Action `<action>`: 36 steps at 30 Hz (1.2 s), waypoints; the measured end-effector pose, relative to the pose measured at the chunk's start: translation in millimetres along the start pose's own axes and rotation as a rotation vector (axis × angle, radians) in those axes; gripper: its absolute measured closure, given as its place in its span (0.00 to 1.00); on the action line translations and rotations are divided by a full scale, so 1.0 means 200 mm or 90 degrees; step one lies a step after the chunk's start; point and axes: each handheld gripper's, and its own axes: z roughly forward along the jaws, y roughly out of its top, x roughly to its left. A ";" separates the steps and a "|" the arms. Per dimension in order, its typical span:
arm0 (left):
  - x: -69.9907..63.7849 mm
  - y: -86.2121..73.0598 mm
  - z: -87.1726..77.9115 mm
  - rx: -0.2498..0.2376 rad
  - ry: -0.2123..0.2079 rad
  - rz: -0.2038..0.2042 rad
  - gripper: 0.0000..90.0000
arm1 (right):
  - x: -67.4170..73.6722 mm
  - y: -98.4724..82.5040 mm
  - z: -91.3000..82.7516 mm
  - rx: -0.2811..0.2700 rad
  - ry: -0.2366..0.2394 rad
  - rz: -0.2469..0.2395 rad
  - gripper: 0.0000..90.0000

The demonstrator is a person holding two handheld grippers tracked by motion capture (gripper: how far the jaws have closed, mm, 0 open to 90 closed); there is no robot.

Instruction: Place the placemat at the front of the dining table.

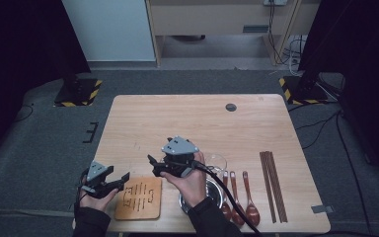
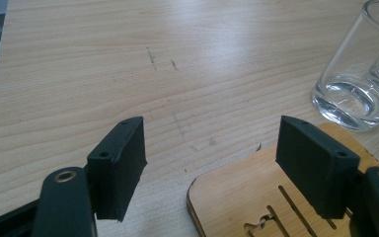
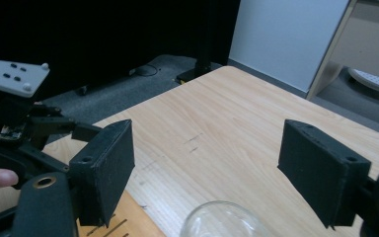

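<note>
My left gripper (image 1: 122, 180) hovers at the table's front left, open, with nothing between its pads. In the left gripper view its jaws (image 2: 209, 163) straddle the corner of a slotted wooden board (image 2: 256, 202). That board (image 1: 139, 198) lies flat at the front edge. My right gripper (image 1: 153, 166) is held above the table just left of a clear empty glass (image 1: 217, 162) and points left, open and empty. In the right gripper view the glass rim (image 3: 222, 219) shows below its jaws (image 3: 205, 173), with the left gripper (image 3: 15, 123) beyond. The glass (image 2: 360, 84) stands upright beside the board.
A shiny metal bowl (image 1: 214, 190) sits partly under my right forearm. Three brown wooden spoons (image 1: 237, 195) lie to its right, then a bundle of dark chopsticks (image 1: 273, 185). A round grommet (image 1: 231, 107) is set in the light wooden table (image 1: 187, 118).
</note>
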 end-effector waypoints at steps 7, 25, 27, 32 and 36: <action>0.00 0.00 0.00 -0.001 0.002 -0.001 0.30 | 0.09 -0.03 0.05 0.004 0.013 -0.001 0.25; 0.00 0.00 0.00 0.000 0.003 -0.002 0.29 | 0.22 -0.24 0.18 0.075 0.040 0.000 0.26; 0.00 0.00 0.00 0.000 0.003 -0.002 0.29 | 0.24 -0.26 0.19 0.083 0.043 -0.002 0.26; 0.00 0.00 0.00 0.001 0.002 -0.002 0.28 | 0.27 -0.32 0.21 0.099 0.046 0.002 0.26; -0.01 -0.01 0.01 0.004 0.003 0.001 0.28 | 0.29 -0.38 0.24 0.124 0.049 -0.003 0.25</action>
